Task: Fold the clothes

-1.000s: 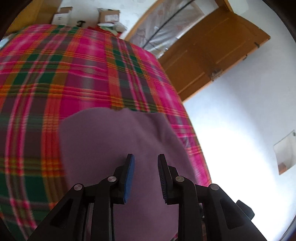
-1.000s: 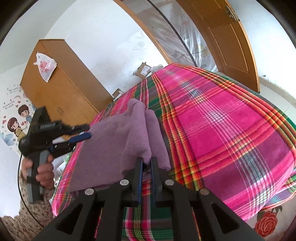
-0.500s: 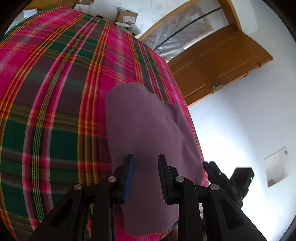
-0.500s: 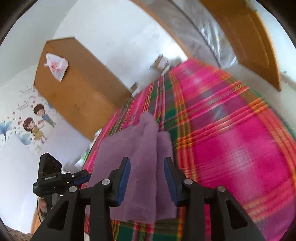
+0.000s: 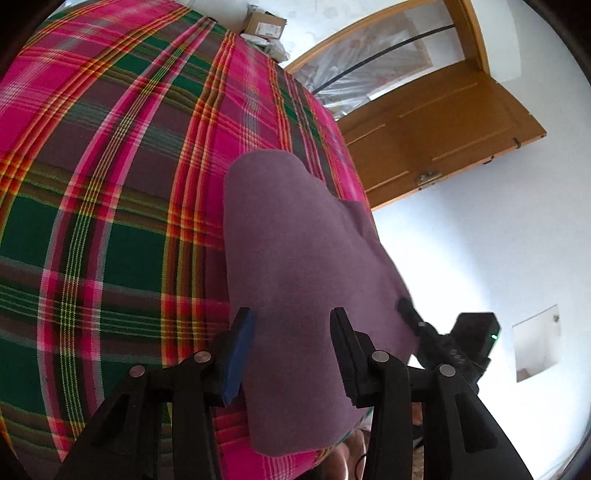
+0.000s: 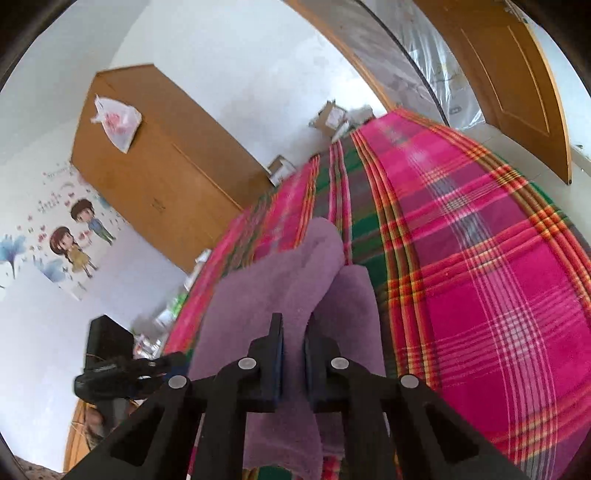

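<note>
A folded purple garment [image 5: 295, 240] lies on the pink and green plaid blanket [image 5: 110, 184] near the bed's edge. My left gripper [image 5: 291, 317] hovers just over its near end, open wide, with nothing between the fingers. In the right wrist view the purple garment [image 6: 288, 280] shows a raised fold running away from me. My right gripper [image 6: 293, 332] is shut on the near part of that fold. From the left wrist view the right gripper [image 5: 404, 308] meets the garment's right edge. The left gripper [image 6: 125, 373] sits low at the left, held by a hand.
A wooden door [image 5: 443, 140] stands open beyond the bed's right side. A wooden wardrobe [image 6: 159, 166] with a plastic bag [image 6: 116, 125] on it is at the far left. Cardboard boxes [image 5: 264, 24] sit past the bed's far end.
My right gripper, open half a second ago, has shut on the garment's fold. My left gripper has opened wider and the right gripper has come up to the garment's edge.
</note>
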Demonstrator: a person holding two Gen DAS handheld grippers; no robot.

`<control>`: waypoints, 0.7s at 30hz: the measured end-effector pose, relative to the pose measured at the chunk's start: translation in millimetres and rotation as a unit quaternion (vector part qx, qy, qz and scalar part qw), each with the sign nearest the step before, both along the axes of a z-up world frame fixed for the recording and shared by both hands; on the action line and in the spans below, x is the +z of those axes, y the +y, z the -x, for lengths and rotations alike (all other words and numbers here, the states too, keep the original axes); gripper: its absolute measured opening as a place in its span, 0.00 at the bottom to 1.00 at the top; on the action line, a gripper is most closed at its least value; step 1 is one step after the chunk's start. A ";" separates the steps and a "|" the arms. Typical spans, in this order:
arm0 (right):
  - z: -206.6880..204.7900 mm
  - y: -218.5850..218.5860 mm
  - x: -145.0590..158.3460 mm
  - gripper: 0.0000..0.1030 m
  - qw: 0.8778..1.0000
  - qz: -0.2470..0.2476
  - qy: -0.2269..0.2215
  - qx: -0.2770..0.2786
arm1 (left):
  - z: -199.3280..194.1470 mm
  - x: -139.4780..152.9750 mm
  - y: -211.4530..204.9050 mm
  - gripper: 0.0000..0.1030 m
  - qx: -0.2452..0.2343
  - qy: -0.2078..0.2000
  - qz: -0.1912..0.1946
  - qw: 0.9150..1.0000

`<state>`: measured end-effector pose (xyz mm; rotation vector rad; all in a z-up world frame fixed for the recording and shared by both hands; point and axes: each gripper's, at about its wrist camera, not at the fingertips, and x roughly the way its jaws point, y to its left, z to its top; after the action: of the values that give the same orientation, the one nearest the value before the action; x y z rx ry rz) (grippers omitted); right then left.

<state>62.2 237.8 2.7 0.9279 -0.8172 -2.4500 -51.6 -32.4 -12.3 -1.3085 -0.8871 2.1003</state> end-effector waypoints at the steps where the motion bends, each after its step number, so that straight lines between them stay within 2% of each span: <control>1: -1.2 0.1 -1.9 0.09 1.000 -0.004 -0.005 -0.007 | 1.5 -1.3 0.7 0.43 0.000 -0.003 0.004 1.000; 5: 7.6 -0.5 -26.1 0.13 0.999 -0.016 -0.046 -0.018 | 11.4 -10.6 4.7 0.43 -0.001 -0.019 0.012 1.000; 7: 9.6 2.5 -30.3 0.14 0.999 -0.008 -0.049 -0.019 | 14.0 -14.6 5.5 0.43 0.000 -0.025 0.008 1.000; 10: 12.6 1.7 -22.5 0.18 0.998 -0.038 -0.046 -0.019 | 17.0 -13.7 5.0 0.43 0.003 -0.023 0.014 1.000; 12: 12.8 -0.2 -13.1 0.25 0.997 -0.070 -0.034 -0.029 | 18.5 -8.9 3.3 0.43 0.011 -0.015 0.021 1.000; 17: 29.9 -4.4 14.2 0.25 0.993 -0.112 0.013 -0.023 | 22.8 15.3 2.3 0.43 0.023 0.027 0.024 0.999; 21: 67.7 -7.2 14.0 0.25 0.993 -0.114 -0.011 -0.004 | 37.1 28.7 16.8 0.43 0.011 0.048 0.040 0.998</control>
<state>-5.6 230.6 16.7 1.0352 -0.5568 -2.5824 -88.8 -15.6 16.4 -1.2309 -0.7870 2.2161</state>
